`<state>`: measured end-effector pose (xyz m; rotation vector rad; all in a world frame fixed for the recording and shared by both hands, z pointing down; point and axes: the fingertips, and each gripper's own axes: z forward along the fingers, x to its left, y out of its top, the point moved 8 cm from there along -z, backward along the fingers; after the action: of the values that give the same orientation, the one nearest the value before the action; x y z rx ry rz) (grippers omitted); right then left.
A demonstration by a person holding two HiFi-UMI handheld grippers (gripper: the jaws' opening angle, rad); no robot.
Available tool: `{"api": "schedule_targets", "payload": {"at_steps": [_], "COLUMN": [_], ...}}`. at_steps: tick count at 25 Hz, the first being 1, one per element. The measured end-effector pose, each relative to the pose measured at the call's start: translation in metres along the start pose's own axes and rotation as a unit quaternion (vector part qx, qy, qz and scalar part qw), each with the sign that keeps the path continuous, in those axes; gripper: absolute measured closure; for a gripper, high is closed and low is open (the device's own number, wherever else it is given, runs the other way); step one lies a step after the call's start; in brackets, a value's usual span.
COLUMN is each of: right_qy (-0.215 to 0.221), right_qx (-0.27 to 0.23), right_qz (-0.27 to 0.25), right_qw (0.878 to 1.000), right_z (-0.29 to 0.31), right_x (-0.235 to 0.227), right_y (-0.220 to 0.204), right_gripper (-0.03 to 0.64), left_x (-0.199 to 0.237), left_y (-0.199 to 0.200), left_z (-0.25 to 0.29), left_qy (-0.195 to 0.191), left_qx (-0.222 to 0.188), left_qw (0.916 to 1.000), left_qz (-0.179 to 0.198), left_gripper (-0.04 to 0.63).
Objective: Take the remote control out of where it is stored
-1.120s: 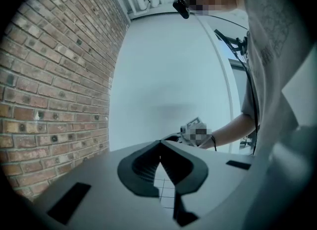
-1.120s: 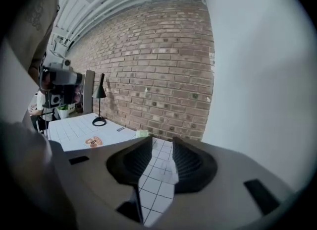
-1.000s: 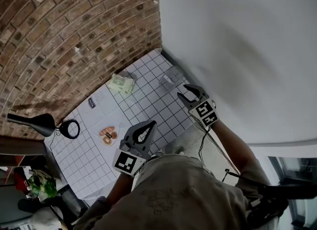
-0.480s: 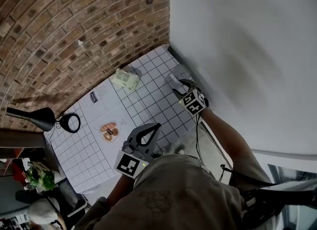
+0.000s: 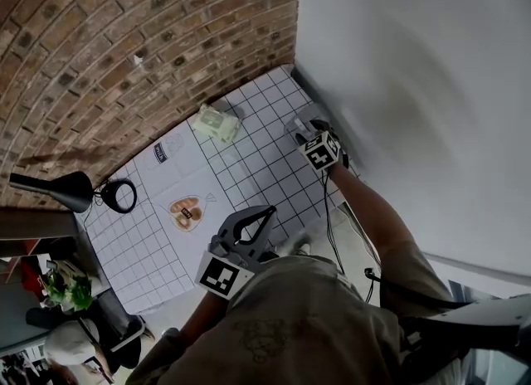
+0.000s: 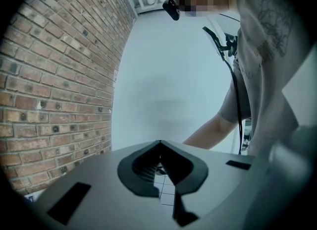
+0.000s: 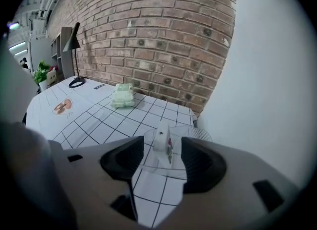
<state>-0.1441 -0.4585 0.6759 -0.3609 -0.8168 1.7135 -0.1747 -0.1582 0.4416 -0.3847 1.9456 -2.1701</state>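
Note:
A white remote control (image 7: pixel 162 142) stands upright in a clear round holder (image 7: pixel 198 136) near the table's far right corner. My right gripper (image 7: pixel 162 158) points down at it. Its jaws have just been opening and stand wide, one on each side of the remote, with the pads not touching it. In the head view the right gripper (image 5: pixel 309 129) is over the holder, by the white wall, and hides the remote. My left gripper (image 5: pixel 267 211) hangs over the table's near edge, close to my body. Its jaws (image 6: pixel 159 143) meet at the tips, with nothing in them.
A white cloth with a black grid (image 5: pixel 249 159) covers the table. A pale green packet (image 5: pixel 217 124) lies near the brick wall (image 5: pixel 124 51). A black desk lamp (image 5: pixel 58 191) and an orange sticker (image 5: pixel 186 211) are at the left. The white wall (image 5: pixel 415 85) borders the right edge.
The right gripper has come down and forward to the clear holder, and its jaws have opened wider. The left gripper has stayed in place.

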Motion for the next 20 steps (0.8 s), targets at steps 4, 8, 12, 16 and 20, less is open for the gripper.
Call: {"api": "schedule_targets", "payload": {"at_steps": [4,8,12,16,20], "right_qy": [-0.003,-0.011,-0.033,-0.038,-0.029], "right_qx": [0.021,0.04,0.036,0.042,0.057], "right_qz": [0.004,-0.008,-0.03,-0.039,-0.032], "right_qw": [1.0,0.999,0.998,0.998,0.997], "right_z": [0.019,0.03,0.035,0.039,0.043], "right_x": [-0.003,-0.005,-0.008,-0.009,-0.008], "right_y": [0.004,0.005,0.006,0.006,0.006], "right_gripper": [0.393,0.393,0.393,0.393,0.394], "left_x": [0.007,0.012,0.017,0.019,0.022], "left_y": [-0.003,-0.006,-0.009,-0.011,-0.014], "left_z": [-0.002,-0.005,-0.008,-0.01,-0.011], "left_qy": [0.004,0.014,0.019,0.018,0.02], "left_qx": [0.01,0.01,0.011,0.012,0.018], "left_qw": [0.9999,0.9998,0.9997,0.9998,0.9996], "left_qz": [0.001,-0.006,-0.006,-0.003,-0.004], "left_gripper": [0.591,0.591,0.591,0.591,0.591]}}
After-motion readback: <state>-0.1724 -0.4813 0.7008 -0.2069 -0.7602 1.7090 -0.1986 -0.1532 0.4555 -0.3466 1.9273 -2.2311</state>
